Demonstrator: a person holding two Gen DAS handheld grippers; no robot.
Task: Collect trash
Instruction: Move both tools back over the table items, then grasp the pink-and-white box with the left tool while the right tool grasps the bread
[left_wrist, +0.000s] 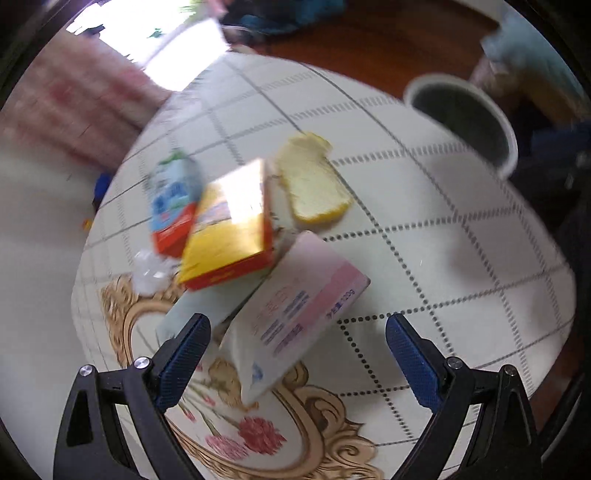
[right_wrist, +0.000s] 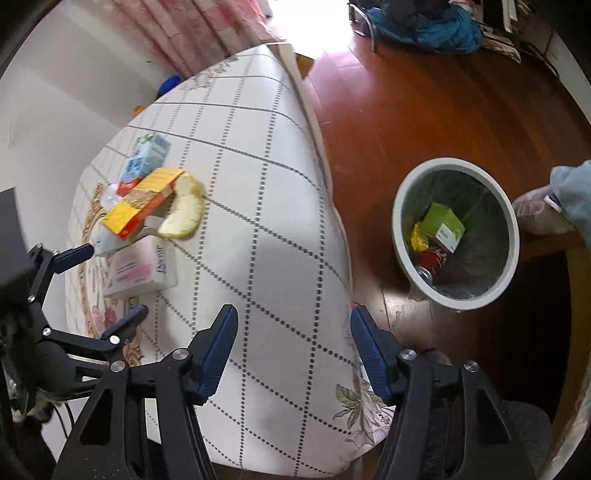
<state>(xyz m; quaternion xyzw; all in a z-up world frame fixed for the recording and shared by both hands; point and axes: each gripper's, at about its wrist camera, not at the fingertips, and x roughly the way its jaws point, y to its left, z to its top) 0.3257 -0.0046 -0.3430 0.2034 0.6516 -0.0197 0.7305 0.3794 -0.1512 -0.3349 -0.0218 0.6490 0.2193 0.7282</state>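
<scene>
Blue-padded left tongs (left_wrist: 297, 354) hung open over the pink-and-white box (left_wrist: 295, 317), low in the left wrist frame, pads clear of it, its long axis running lower left to upper right. Right tongs (right_wrist: 293, 350) stood empty, apart. On the bench (right_wrist: 258, 221) remained a yellow box (left_wrist: 229, 225), milk carton (left_wrist: 173, 203) and bread slice (left_wrist: 310, 181). Right of frame, the bin (right_wrist: 399, 221) already held a green box (right_wrist: 443, 221), so roughly half seemed left.

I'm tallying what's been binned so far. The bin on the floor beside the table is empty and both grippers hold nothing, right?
Not quite: the bin is not empty. The right wrist view shows a green box, a yellow wrapper and something red inside. The left gripper and right gripper do hold nothing.
</scene>
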